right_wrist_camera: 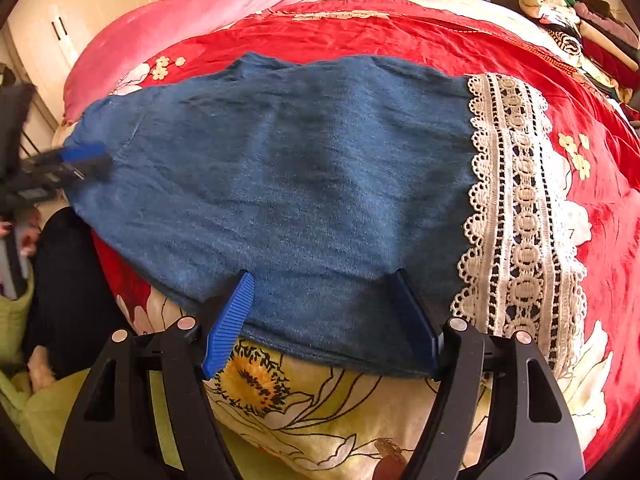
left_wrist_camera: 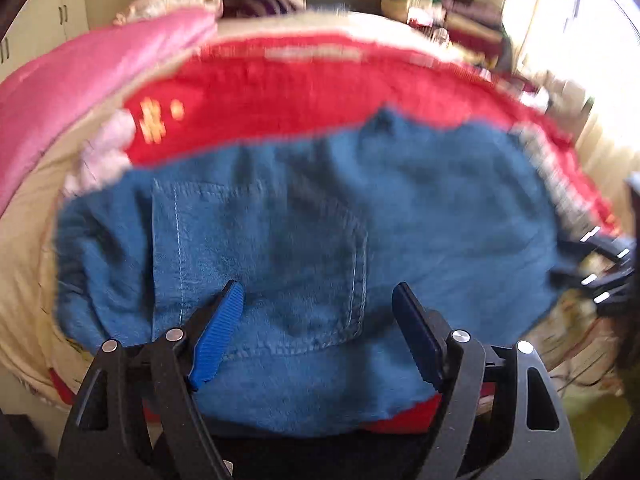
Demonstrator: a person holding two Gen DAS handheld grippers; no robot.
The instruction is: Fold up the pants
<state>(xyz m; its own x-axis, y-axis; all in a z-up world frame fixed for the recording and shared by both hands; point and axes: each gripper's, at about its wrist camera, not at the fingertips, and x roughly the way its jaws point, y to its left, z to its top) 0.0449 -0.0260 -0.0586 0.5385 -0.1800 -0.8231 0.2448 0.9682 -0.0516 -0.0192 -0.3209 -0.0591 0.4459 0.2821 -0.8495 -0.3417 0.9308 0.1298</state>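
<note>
I have the blue denim pants (right_wrist_camera: 288,184) lying flat on the red floral bedspread (right_wrist_camera: 360,36), close to the near edge of the bed. From my right wrist view they look like 1 wide panel, with a band of white lace trim (right_wrist_camera: 520,208) at the hem on the right; from my left wrist view I see a back pocket (left_wrist_camera: 264,264) at the waist end. My judgement is that the 2 legs are already laid one over the other lengthwise, since I see only 1 hem, but the blur on the left view keeps me from being sure. What I think is left is bringing hem to waist, maybe 1 or 2 more crosswise folds.

My left gripper (left_wrist_camera: 320,336) has its jaws spread wide over the pocket area, holding nothing. My right gripper (right_wrist_camera: 324,320) is likewise spread wide over the near edge of the leg, with no cloth pinched.

Around the work: a pink quilt (right_wrist_camera: 192,12) bunched at the far left of the bed, a yellow sunflower-print sheet (right_wrist_camera: 304,396) under the near edge, cream wardrobe doors (right_wrist_camera: 68,12) behind, and a pile of folded clothes (right_wrist_camera: 580,12) at the far right. None of these lies on the pants. The bedding is soft and could get pinched along with the denim.
</note>
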